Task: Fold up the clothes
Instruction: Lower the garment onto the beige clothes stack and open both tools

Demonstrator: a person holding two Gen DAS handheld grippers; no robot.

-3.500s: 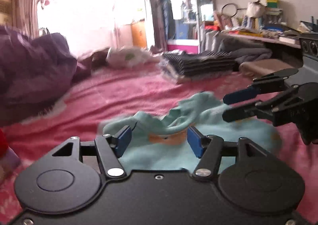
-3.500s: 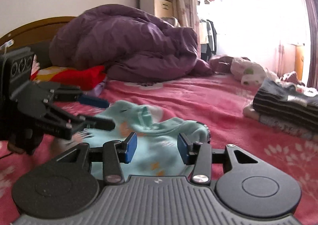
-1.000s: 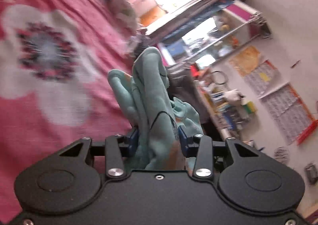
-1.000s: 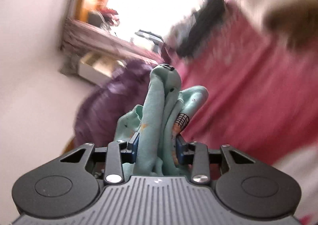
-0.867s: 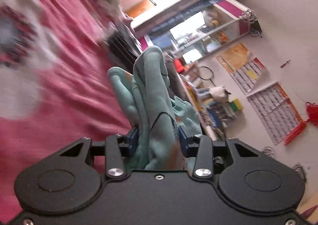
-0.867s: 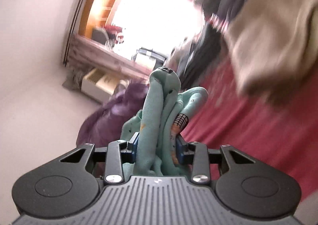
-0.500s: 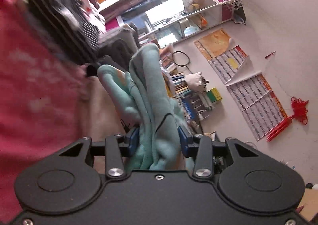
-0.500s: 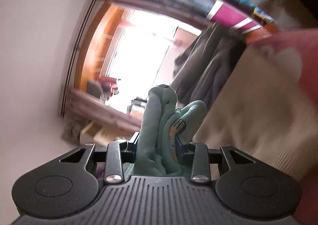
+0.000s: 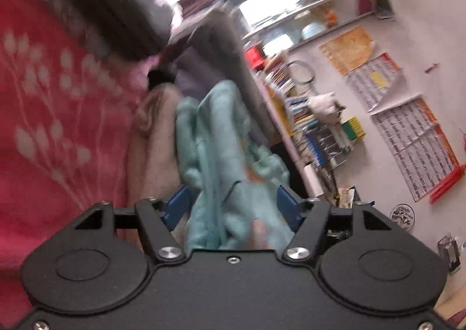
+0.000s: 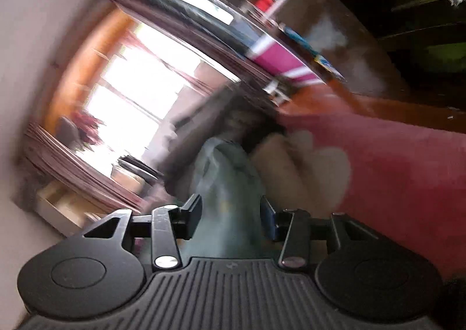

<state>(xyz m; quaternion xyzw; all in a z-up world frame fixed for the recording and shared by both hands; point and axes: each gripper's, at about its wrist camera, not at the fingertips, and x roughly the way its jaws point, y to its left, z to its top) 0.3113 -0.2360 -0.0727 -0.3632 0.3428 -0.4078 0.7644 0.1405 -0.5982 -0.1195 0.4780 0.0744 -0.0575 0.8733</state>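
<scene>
Item: bunched mint-green knit garment [image 9: 221, 155], soft, light, limp; lay between both grippers above beige folded cloth [image 9: 151, 155] on pink floral bedspread [image 9: 43, 97].
Left gripper [image 9: 233, 204]: jaws just opened wide, released.
Right gripper [image 10: 231, 216]: jaws opening; contact blurred, probably loose.
Grasp point: hem or shoulder edges.

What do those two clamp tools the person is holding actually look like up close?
Both are black plastic. The left hand-held gripper has a smooth flat body, two round discs, silver screws and blue pads. The right hand-held gripper has a ribbed grey-black top, similar discs, and blue on one pad. No cables or sleeves show.
</scene>
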